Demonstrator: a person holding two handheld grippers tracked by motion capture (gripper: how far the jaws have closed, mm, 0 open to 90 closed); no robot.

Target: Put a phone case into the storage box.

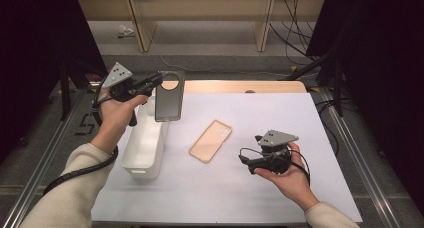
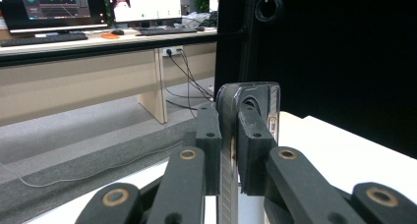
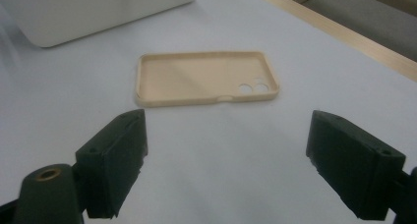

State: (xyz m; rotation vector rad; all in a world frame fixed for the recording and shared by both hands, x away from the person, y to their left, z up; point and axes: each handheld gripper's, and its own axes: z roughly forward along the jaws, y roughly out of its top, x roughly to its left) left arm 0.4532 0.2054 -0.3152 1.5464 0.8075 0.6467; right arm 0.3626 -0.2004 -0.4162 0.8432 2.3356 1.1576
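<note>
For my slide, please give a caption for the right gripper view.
Open right gripper facing a beige phone case lying hollow side up on the white table cover.

dark phone case [image 2: 248, 98] partly behind jaws

Two phone cases are counted, one dark case [image 1: 168, 96] and one peach case [image 1: 211, 140], alongside one white bin [image 1: 145, 143], one white mat [image 1: 260, 188], one wooden table [image 1: 280, 86], and two handheld grippers, a left gripper [image 1: 161, 78] and a right gripper [image 1: 244, 161].
</note>
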